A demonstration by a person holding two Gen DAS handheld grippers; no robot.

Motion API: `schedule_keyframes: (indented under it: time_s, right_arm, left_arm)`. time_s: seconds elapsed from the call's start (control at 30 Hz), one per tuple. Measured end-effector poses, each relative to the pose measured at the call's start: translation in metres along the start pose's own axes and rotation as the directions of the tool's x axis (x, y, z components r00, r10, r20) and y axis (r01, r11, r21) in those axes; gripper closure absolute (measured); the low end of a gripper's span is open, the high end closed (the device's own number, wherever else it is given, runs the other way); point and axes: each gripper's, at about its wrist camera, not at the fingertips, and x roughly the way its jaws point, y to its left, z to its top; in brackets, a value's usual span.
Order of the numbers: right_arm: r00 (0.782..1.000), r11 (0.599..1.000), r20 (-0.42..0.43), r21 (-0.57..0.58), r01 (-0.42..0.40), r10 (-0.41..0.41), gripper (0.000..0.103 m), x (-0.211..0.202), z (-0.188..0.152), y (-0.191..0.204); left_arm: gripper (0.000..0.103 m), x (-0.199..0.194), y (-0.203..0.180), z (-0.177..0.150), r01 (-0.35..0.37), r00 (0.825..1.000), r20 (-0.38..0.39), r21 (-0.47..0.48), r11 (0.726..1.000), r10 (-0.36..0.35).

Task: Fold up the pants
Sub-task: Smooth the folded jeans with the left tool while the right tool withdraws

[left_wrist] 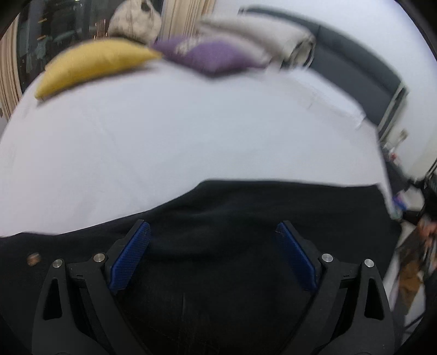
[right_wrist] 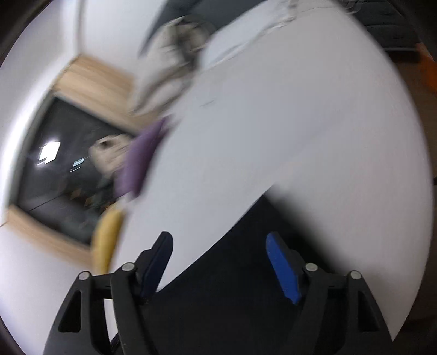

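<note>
- Black pants (left_wrist: 245,218) lie spread on a white bed (left_wrist: 191,131), along its near edge; both views are motion-blurred.
- Left claw (left_wrist: 213,229): jaws wide apart, blue pads (left_wrist: 131,256) bare. It hangs over the dark cloth; nothing sits between the pads. Cannot tell whether the tips touch the fabric.
- A small round brownish thing, perhaps a button (left_wrist: 34,258), shows on the cloth left of the left claw.
- The far edge of the pants runs roughly straight across the left view, with a slight rumple near the middle.
- Right claw (right_wrist: 220,240): jaws standing wide, nothing gripped. One blue pad (right_wrist: 282,269) shows over the black cloth; the other finger lies over the white sheet, just at the cloth's edge.
- In the right view the pants (right_wrist: 232,286) fill the lower middle, with their edge running diagonally up to the right.
- Far side of the bed: a yellow cushion (left_wrist: 92,65) and a purple cushion (left_wrist: 210,56) side by side, a pale blanket or pillow (left_wrist: 256,32) behind the purple one, and a pale plush toy (left_wrist: 136,21) behind the yellow.
- A dark headboard (left_wrist: 355,71) runs along the right side of the bed in the left view.
- The right view shows a dark window (right_wrist: 65,174) in a wooden frame beyond the cushions.
</note>
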Motion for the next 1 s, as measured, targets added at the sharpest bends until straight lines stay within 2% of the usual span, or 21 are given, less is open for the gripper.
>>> schedule_keyframes:
  time_s: [0.07,0.13,0.17,0.2,0.23,0.27,0.3,0.37,0.43,0.47,0.5,0.53,0.57,0.6,0.67,0.73,0.77,0.8,0.9,0.93,1.0]
  right_arm:
    - [0.994,0.996,-0.064,-0.013,-0.092,0.091,0.029,-0.008,-0.031,0.003]
    - [0.978,0.988,-0.138,-0.002,-0.157,0.155,0.028,0.001,-0.065,0.004]
    - [0.973,0.987,-0.168,0.018,-0.158,0.158,0.028,0.011,-0.074,-0.001]
    - [0.973,0.992,-0.198,0.058,-0.11,0.119,0.028,0.02,-0.084,-0.016]
    - [0.974,0.993,-0.205,0.084,-0.084,0.1,0.034,0.027,-0.089,-0.019]
    - [0.978,0.991,-0.187,0.109,-0.079,0.098,0.049,0.028,-0.086,-0.033]
    - [0.98,0.989,-0.169,0.122,-0.083,0.103,0.054,0.029,-0.078,-0.037]
    - [0.993,0.991,-0.097,0.128,-0.048,0.061,0.056,0.016,-0.055,-0.05]
    - [0.997,0.994,-0.012,0.078,0.071,-0.07,0.056,-0.001,-0.034,-0.057]
    - [0.993,0.99,0.017,0.078,0.114,-0.116,0.055,0.002,-0.026,-0.055]
    - [0.986,0.983,0.043,0.092,0.158,-0.162,0.054,-0.013,-0.019,-0.061]
    - [0.982,0.98,0.064,0.106,0.17,-0.178,0.052,-0.031,-0.016,-0.064]
    - [0.984,0.985,0.089,0.1,0.143,-0.152,0.048,-0.047,-0.014,-0.058]
    - [0.986,0.99,0.103,0.075,0.122,-0.129,0.044,-0.057,-0.015,-0.046]
    - [0.983,0.989,0.106,0.028,0.146,-0.149,0.025,-0.078,-0.025,-0.031]
    - [0.982,0.99,0.121,0.029,0.139,-0.142,0.025,-0.103,-0.044,-0.03]
    - [0.983,0.991,0.131,0.052,0.124,-0.13,0.024,-0.099,-0.052,-0.017]
    - [0.983,0.989,0.137,0.095,0.113,-0.126,0.023,-0.105,-0.06,-0.024]
    - [0.984,0.983,0.12,0.138,0.117,-0.134,0.022,-0.075,-0.071,-0.017]
    - [0.983,0.977,0.095,0.159,0.143,-0.159,0.022,-0.069,-0.073,-0.021]
    - [0.985,0.968,0.089,0.218,0.127,-0.149,0.022,-0.072,-0.073,-0.032]
  left_arm:
    - [0.008,-0.027,0.004,-0.011,0.003,1.0,0.026,-0.007,1.0,-0.003]
    - [0.008,-0.039,0.02,-0.032,-0.036,0.999,0.009,-0.025,0.999,0.036]
    - [0.008,-0.039,0.029,-0.039,-0.056,0.998,-0.007,-0.041,0.998,0.056]
    - [0.008,-0.036,0.044,-0.053,-0.092,0.995,-0.046,-0.075,0.993,0.089]
    - [0.009,-0.033,0.064,-0.068,-0.129,0.989,-0.089,-0.127,0.983,0.119]
    - [0.009,-0.038,0.078,-0.079,-0.122,0.991,-0.073,-0.15,0.981,0.112]
    - [0.009,-0.046,0.086,-0.083,-0.105,0.994,-0.042,-0.156,0.982,0.1]
    - [0.008,-0.057,0.093,-0.086,-0.14,0.99,-0.05,-0.166,0.976,0.133]
    - [0.01,-0.066,0.107,-0.088,-0.148,0.989,-0.046,-0.188,0.971,0.142]
    - [0.011,-0.073,0.112,-0.088,-0.161,0.987,-0.038,-0.191,0.968,0.157]
    - [0.011,-0.082,0.115,-0.089,-0.156,0.988,-0.024,-0.194,0.968,0.154]
    - [0.011,-0.091,0.115,-0.089,-0.181,0.983,-0.016,-0.193,0.964,0.181]
    - [0.011,-0.097,0.115,-0.089,-0.196,0.98,-0.005,-0.189,0.962,0.198]
    - [0.011,-0.109,0.113,-0.089,-0.195,0.979,0.02,-0.188,0.963,0.202]
    - [0.011,-0.125,0.102,-0.087,-0.185,0.979,0.047,-0.2,0.962,0.198]
    - [0.011,-0.136,0.088,-0.084,-0.139,0.983,0.085,-0.214,0.967,0.16]
    - [0.011,-0.137,0.081,-0.084,-0.116,0.986,0.092,-0.216,0.969,0.139]
    - [0.011,-0.133,0.071,-0.084,-0.085,0.99,0.09,-0.216,0.973,0.107]
    - [0.011,-0.107,0.048,-0.082,-0.051,0.997,0.039,-0.184,0.982,0.059]
    - [0.011,-0.1,0.04,-0.084,-0.038,0.999,0.025,-0.169,0.985,0.043]
    - [0.011,-0.087,0.027,-0.089,-0.025,1.0,-0.003,-0.145,0.989,0.025]
